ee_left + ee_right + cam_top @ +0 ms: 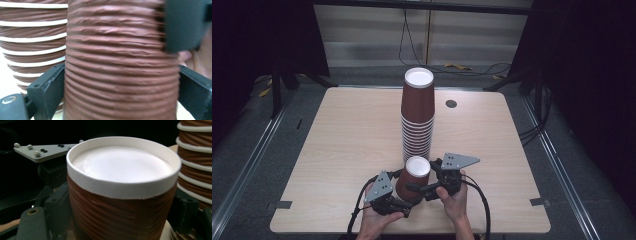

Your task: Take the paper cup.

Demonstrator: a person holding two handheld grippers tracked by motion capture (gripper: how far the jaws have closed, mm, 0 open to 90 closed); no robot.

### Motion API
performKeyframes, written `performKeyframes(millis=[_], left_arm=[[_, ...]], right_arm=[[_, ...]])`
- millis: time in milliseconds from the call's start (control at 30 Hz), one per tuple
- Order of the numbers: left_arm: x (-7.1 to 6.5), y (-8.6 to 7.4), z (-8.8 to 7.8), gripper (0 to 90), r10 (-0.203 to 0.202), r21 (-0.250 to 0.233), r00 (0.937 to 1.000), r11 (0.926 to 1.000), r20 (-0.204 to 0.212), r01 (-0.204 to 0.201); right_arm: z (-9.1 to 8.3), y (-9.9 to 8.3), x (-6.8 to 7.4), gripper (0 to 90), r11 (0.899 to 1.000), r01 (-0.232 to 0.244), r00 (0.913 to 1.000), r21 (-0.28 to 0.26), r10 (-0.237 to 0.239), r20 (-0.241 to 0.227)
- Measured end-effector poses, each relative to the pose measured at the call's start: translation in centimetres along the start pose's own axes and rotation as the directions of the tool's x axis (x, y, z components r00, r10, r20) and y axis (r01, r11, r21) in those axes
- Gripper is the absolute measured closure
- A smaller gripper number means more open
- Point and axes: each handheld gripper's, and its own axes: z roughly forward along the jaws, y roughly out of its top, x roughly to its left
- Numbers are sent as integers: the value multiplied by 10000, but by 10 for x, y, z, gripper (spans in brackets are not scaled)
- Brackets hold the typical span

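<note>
Wooden table [342, 150] bears inverted cup [414, 177]; both grippers flank it.

Ribbed brown cup [120, 67] between the tool's [120, 87] black jaws, cup stack [30, 40] behind

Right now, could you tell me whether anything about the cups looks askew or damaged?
Nothing stands out. The single cup stands upside down, uncrushed, between the left tool and right tool. The tall stack behind it looks straight, with evenly spaced rims.
</note>
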Motion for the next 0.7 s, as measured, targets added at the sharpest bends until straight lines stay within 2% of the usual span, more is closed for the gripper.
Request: performKeyframes(millis=[400,633,700], left_arm=[[1,0,-4,110,193,164,9998,9997,-101,-191],[1,0,-3,115,124,272,9999,9995,107,-127],[2,0,-3,117,244,368,9995,9990,197,-251]], right_arm=[[4,-1,0,182,10000,-31,9998,27,31,-177],[4,-1,0,138,9999,-6,9999,125,8,-143],[4,-1,0,136,10000,-5,9999,98,6,-147]])
